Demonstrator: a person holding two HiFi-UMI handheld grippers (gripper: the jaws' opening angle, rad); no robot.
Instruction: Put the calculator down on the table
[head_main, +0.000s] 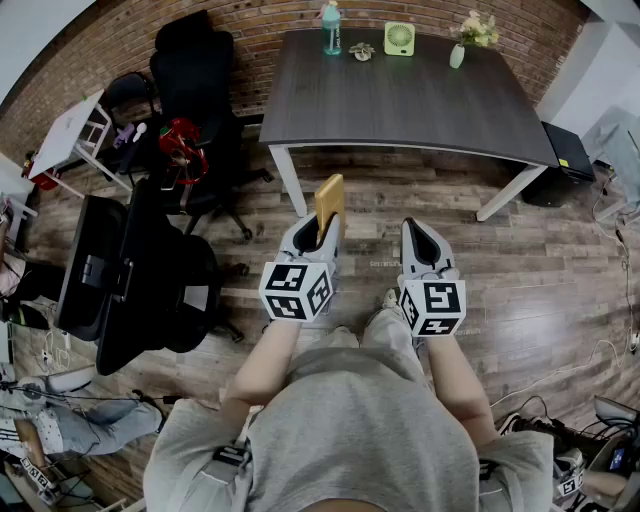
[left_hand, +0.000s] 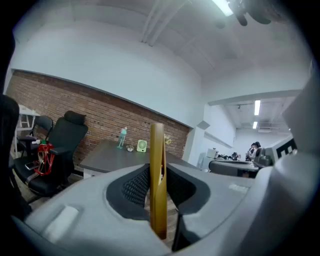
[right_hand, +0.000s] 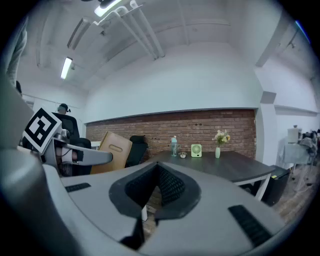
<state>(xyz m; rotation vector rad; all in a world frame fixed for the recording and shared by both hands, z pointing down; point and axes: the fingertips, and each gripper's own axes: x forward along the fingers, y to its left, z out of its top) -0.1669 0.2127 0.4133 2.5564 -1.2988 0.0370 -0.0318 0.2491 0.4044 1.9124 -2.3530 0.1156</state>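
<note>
**A:** Where is the calculator?

**B:** In the left claw (head_main: 320, 235), which is clamped on it. The calculator (head_main: 329, 200) stands on edge between the two pads. Its upper half sticks out past the tips, over the floor (head_main: 530, 280) and well short of the tabletop (head_main: 400, 100).

**A:** And the other claw?

**B:** The right claw (right_hand: 157, 172) is closed with nothing in it, beside the left one.

**A:** How do you reckon it handles?

**B:** It looks like a thin, stiff slab in a yellow-brown case, and it is probably light. The pads press on its flat faces, which seems the soundest place to hold it. The smooth case could slip if the grip slackens, and keys or a screen would not take a drop well.

**A:** Where should it land?

**B:** The near part of the tabletop is bare. The bottle (head_main: 331, 28), fan (head_main: 399, 39) and vase (head_main: 457, 55) stand along the far edge. I would tip it flat before letting go, because on its edge it would likely topple.
</note>
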